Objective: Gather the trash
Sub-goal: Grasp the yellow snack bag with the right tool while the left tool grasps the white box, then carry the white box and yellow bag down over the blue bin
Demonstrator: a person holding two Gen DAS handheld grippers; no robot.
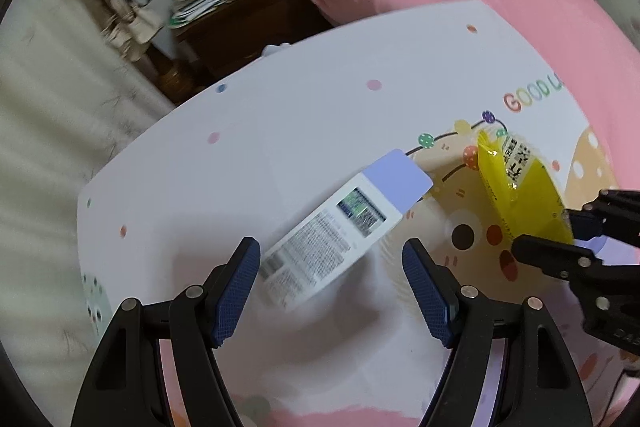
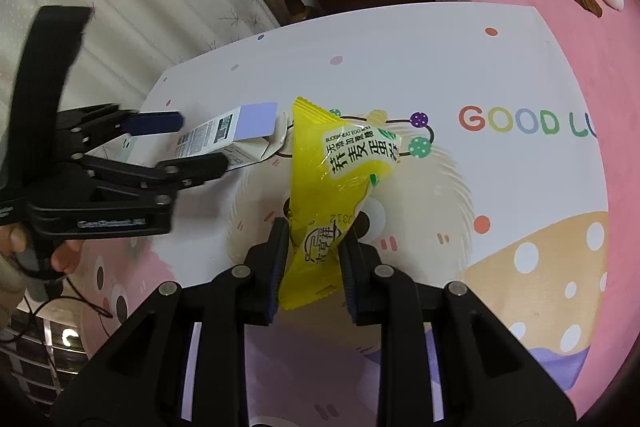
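The right gripper (image 2: 312,263) has its fingers pinched on the lower part of a yellow wrapper (image 2: 340,163), which stands up off the mat (image 2: 400,67) between the pads, so that piece of trash is already in hand. The left gripper (image 1: 332,263) is the one at work: its fingers are spread wide and hang just short of a white box (image 1: 332,235) that lies flat and slantwise on the mat, its purple end pointing away. The step looks to be the approach to the box. The next move probably calls for the left gripper to go forward and down until the pads straddle the box across its narrow width, then close. Since the box lies at an angle to the fingers, a slight turn of the wrist may help. No bin shows in either view.
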